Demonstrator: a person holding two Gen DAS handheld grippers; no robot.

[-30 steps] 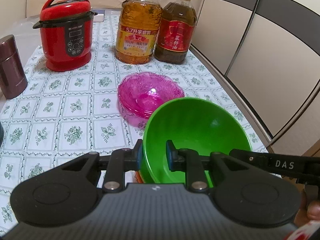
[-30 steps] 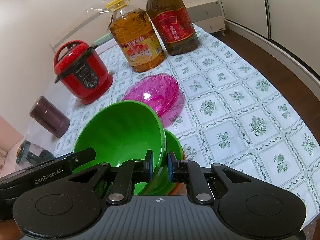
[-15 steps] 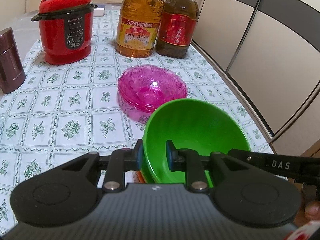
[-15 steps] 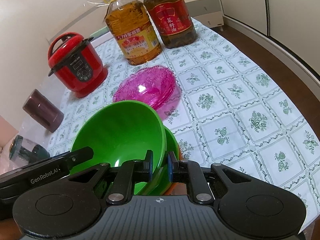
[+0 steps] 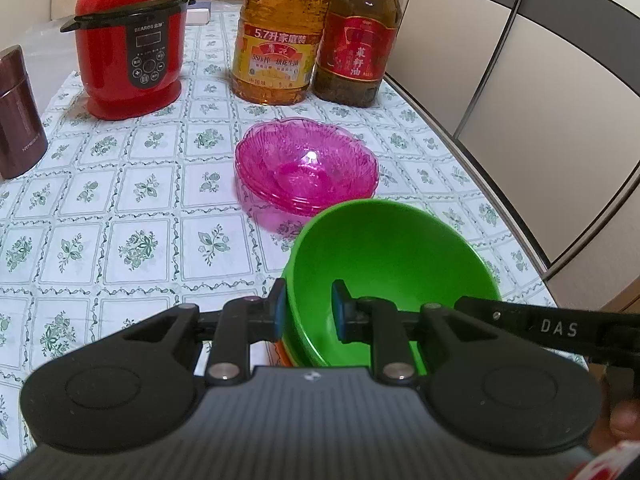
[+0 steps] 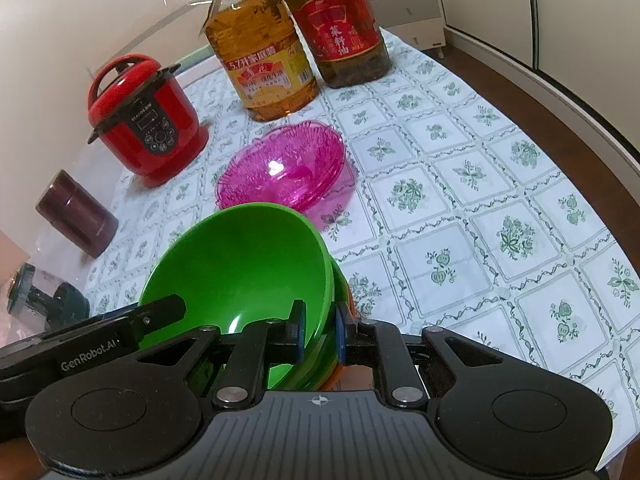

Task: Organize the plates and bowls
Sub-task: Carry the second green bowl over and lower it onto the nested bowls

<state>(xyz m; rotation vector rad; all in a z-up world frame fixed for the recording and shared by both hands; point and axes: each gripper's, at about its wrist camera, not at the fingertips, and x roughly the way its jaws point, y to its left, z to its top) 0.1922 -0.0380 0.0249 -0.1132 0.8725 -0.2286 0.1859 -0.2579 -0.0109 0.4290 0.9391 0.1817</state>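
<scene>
A stack of green bowls with an orange one at the bottom is held between both grippers over the near part of the table. My left gripper is shut on the stack's left rim. My right gripper is shut on its right rim; the bowls also show in the right wrist view. A stack of pink transparent bowls sits on the tablecloth just beyond, also seen in the right wrist view.
A red rice cooker stands at the back left, two large oil bottles at the back. A maroon canister stands at the left. The table edge runs along the right, with cabinet doors beyond.
Both grippers with the green bowl stack have moved forward, closer to the pink bowls and the items at the back. The grips are unchanged.
</scene>
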